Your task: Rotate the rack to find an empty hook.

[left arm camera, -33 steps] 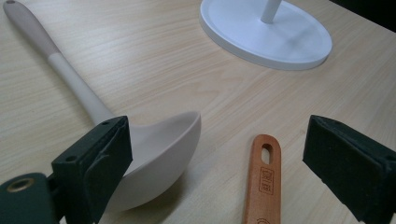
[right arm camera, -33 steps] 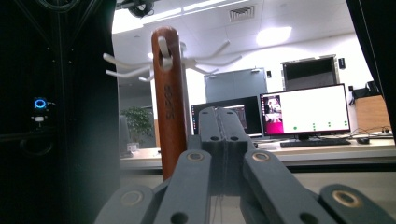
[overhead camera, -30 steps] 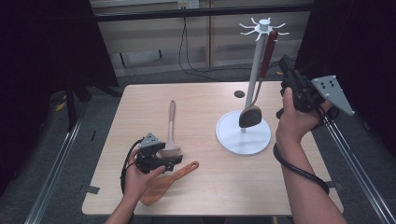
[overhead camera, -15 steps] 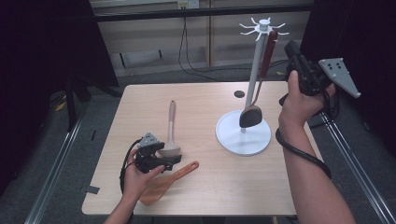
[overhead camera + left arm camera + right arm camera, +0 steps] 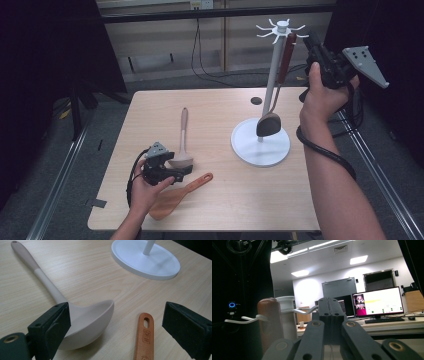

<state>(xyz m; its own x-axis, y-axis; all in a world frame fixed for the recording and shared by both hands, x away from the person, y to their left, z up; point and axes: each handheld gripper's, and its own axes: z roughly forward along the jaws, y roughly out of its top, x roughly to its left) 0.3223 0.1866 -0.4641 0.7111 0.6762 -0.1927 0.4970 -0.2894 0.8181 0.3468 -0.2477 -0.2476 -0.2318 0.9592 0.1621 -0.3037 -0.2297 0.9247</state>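
Pale wood counter [image 5: 225, 115] in a dim lab bay w/ black curtains, cables behind. White utensil stand [image 5: 260, 145] sits right of centre; a dark ladle w/ brown handle [image 5: 280, 80] hangs from a top hook. Right tongs [image 5: 311, 39], upper right of the frame, are pressed together w/ nothing in them, right beside that handle's top. Risk: a sideways nudge there could swing the ladle off its hook or rock the tall stand.

Left tongs [image 5: 115, 322] stand apart, lower left, low over the counter, one pad touching the beige ladle [image 5: 82, 320], the orange spatula [image 5: 143, 337] btwn the pads. Closing now may catch both, or shove the spatula toward the near edge, which is close. Plenty of bare room mid-counter and far left.
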